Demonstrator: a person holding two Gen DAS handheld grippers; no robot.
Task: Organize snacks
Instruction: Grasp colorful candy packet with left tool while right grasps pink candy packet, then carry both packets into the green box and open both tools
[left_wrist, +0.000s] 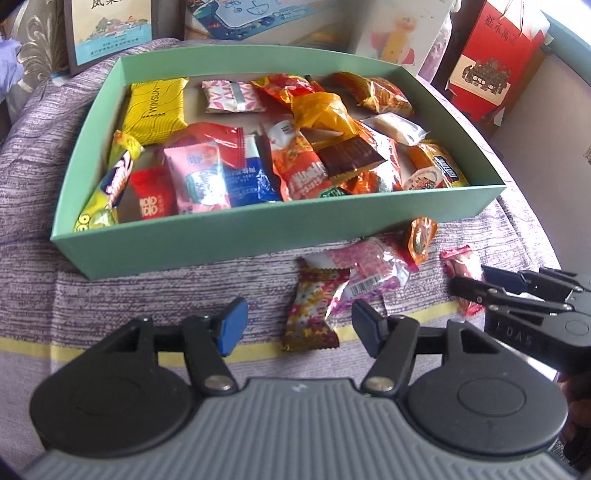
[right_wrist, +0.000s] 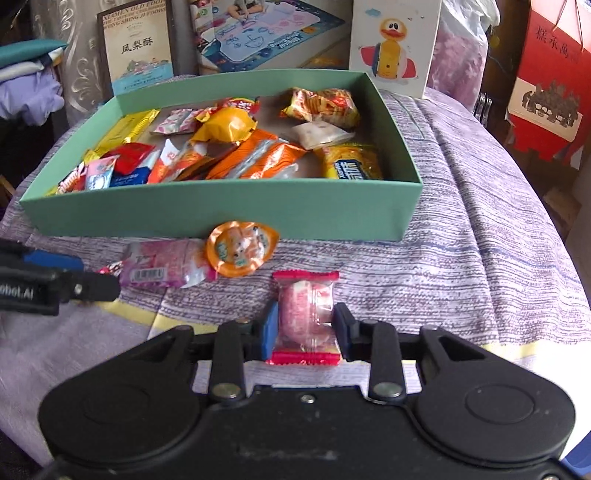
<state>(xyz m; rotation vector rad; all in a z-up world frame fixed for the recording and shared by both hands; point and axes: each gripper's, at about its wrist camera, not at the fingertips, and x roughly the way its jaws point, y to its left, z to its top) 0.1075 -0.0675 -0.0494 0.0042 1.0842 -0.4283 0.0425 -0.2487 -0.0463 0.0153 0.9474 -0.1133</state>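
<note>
A green box (left_wrist: 207, 236) (right_wrist: 221, 212) full of wrapped snacks sits on the purple cloth. In front of it lie a floral red candy (left_wrist: 312, 308), a pink packet with a barcode (left_wrist: 369, 267) (right_wrist: 162, 264) and an orange round packet (left_wrist: 421, 236) (right_wrist: 242, 253). My left gripper (left_wrist: 297, 325) is open and empty, with the floral candy between its fingers. My right gripper (right_wrist: 304, 330) (left_wrist: 471, 282) has its pads against both sides of a pink candy with red ends (right_wrist: 306, 317) (left_wrist: 461, 267), which lies on the cloth.
Upright boxes stand behind the green box: a book-like box (right_wrist: 136, 48), a drawing-mat box (right_wrist: 266, 33), a duck box (right_wrist: 393, 48) and a red box (right_wrist: 550, 85). The cloth (right_wrist: 480, 221) slopes off at the right.
</note>
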